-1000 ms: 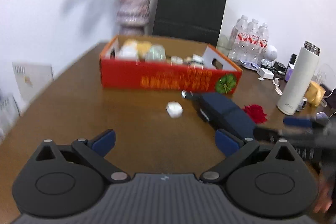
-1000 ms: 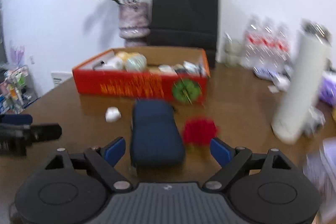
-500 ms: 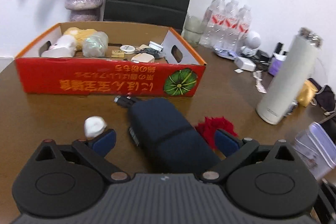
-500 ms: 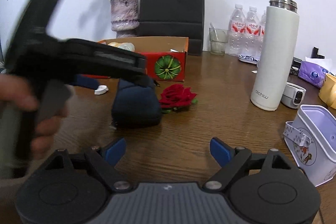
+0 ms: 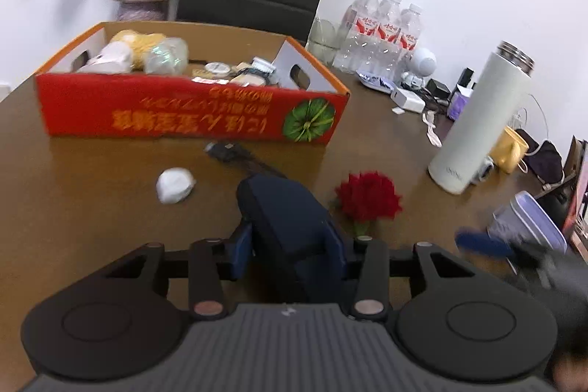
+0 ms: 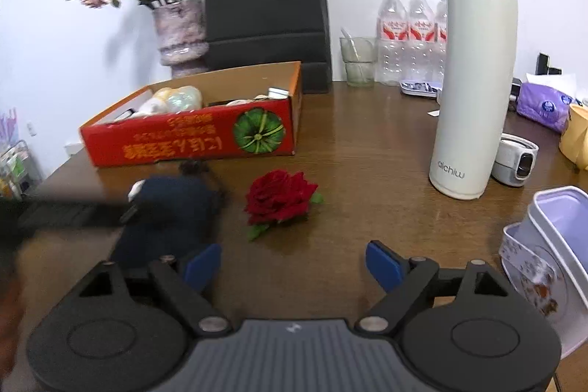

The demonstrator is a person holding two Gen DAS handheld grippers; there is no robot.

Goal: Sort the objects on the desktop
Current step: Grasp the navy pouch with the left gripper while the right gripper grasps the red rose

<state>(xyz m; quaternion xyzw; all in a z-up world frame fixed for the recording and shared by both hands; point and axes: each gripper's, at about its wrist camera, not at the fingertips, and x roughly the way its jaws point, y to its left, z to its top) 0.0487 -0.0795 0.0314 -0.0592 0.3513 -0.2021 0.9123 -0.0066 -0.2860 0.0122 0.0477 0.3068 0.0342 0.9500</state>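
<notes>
Left wrist view: left gripper pinched navy pouch at near end; pouch's long axis ran near-to-far, slanting left, toward red box. Judged step: grasp made; next, lift and carry to box.

Right wrist view: right gripper spread wide, holding nothing; pouch lay left of red rose.

1. The left hand-held gripper has a matte black frame, with two round black discs set either side of a ribbed grey centre panel.
2. Its angled black link arms carry coppery and silver pivot screws, and its fingers end in blue pads.
3. The right hand-held gripper is built the same way: black discs, ribbed grey panel bearing a small pale mark, silver pivot screws, and blue-padded fingers.
</notes>
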